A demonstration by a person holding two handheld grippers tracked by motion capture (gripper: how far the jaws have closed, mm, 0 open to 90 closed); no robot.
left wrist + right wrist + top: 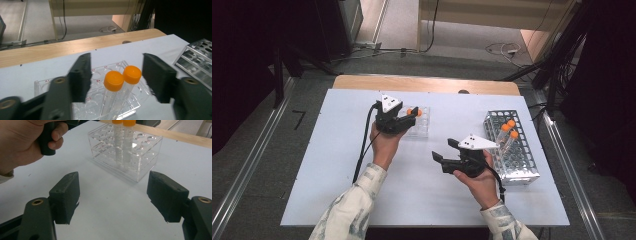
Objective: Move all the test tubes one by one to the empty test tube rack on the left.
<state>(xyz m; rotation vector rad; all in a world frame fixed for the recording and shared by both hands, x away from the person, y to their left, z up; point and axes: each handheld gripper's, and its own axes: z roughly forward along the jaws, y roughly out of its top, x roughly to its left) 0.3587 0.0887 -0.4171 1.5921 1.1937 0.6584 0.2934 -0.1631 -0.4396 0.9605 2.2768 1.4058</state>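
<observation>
My left gripper [116, 75], jaws spread and empty, hovers just short of two clear, orange-capped plastic tubes [113, 92] standing upright in a clear acrylic rack [82, 110]. Light, slick, stiff: best pinched below the cap. My right gripper [113, 195] waits open beyond.

Clear glossy plastic rack [130, 102], orange matt caps [114, 80], shiny perforated metal rack [523, 150].

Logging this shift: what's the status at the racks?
Left gripper open, poised at two orange-capped tubes upright in clear rack. Right gripper open, empty, over bare table. Nothing in the way.
</observation>
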